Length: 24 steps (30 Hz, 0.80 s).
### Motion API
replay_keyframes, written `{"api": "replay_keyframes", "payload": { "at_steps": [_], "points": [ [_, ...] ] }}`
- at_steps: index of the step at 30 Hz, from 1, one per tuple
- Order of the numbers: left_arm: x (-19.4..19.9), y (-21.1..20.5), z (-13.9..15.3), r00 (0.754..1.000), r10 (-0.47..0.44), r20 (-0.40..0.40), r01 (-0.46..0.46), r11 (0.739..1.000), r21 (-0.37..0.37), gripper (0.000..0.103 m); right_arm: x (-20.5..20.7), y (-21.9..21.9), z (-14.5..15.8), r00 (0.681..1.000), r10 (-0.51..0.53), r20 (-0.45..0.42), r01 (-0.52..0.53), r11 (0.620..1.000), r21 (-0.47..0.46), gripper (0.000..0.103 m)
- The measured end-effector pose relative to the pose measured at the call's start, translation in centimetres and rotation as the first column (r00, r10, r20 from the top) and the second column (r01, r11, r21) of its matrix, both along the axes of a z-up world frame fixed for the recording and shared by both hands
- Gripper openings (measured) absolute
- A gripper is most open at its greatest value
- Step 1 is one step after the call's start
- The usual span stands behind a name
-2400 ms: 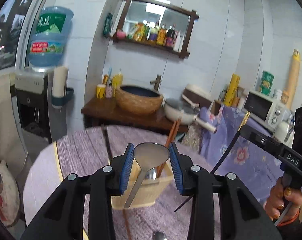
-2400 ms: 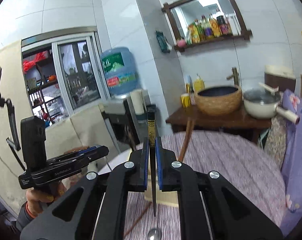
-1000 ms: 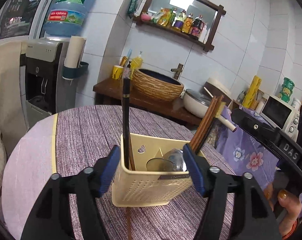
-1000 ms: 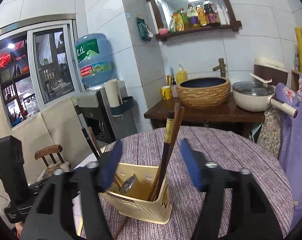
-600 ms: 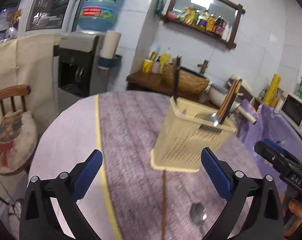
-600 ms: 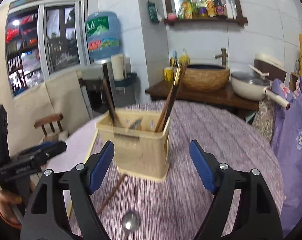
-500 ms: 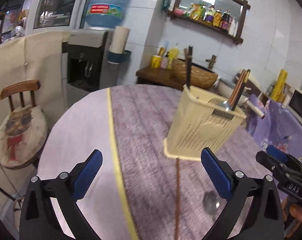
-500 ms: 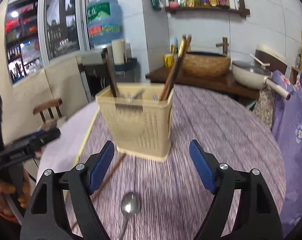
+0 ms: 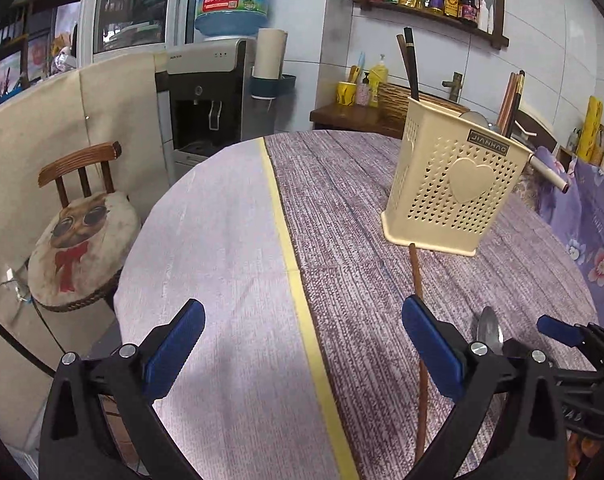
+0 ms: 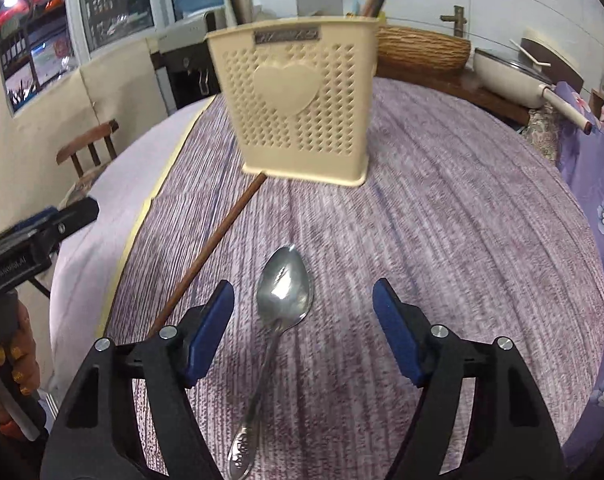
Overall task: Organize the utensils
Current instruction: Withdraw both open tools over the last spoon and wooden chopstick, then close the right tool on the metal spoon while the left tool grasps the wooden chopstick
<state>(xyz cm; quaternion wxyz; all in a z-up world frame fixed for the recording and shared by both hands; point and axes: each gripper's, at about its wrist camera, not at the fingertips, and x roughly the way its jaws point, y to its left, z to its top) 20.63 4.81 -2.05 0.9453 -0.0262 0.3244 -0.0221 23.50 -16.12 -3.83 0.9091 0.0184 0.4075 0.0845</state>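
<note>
Both jaws gape empty; shiny metal spoon [image 10: 284, 280], slim wooden chopstick [image 10: 214, 244] before perforated plastic caddy [image 10: 294, 100]

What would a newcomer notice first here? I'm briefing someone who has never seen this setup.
Probably the cream perforated utensil holder with its heart emblem, standing upright on the purple tablecloth with chopsticks poking out of its top. Next, the metal spoon lying loose on the cloth, bowl toward the holder, between the wide-open fingers of the right gripper. Beside it lies a single brown chopstick, one end at the holder's base.
</note>
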Motion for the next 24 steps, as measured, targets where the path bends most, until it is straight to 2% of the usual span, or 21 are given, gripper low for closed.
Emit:
{"api": "replay_keyframes", "payload": {
  "at_steps": [7,11,15,21,24],
  "points": [
    [-0.6,0.1,-0.1,1.000,0.005,-0.002,-0.005,1.000,0.012,0.098,1.4,1.9,-1.9,0.997,-0.018,-0.069,0.017,1.000,-0.024,0.059],
    [-0.4,-0.1,-0.1,1.000,-0.001,-0.005,0.001,1.000,0.017,0.098,2.1,2.3,-2.1,0.998,-0.042,-0.055,0.039,0.998,-0.049,0.054],
    [-0.1,-0.7,-0.3,1.000,-0.014,-0.011,0.014,0.999,0.031,0.098,2.6,2.0,-2.0,0.998,-0.050,-0.048,0.047,0.997,-0.056,0.038],
    [0.8,-2.8,-0.7,0.995,-0.087,-0.038,0.089,0.995,0.044,0.096,2.5,1.1,-1.8,0.998,-0.048,-0.048,0.047,0.998,-0.039,0.038],
    [1.4,-4.3,-1.0,0.989,-0.137,-0.064,0.140,0.989,0.039,0.087,2.5,-0.1,-1.8,0.996,-0.070,-0.048,0.069,0.997,-0.023,0.038]
  ]
}}
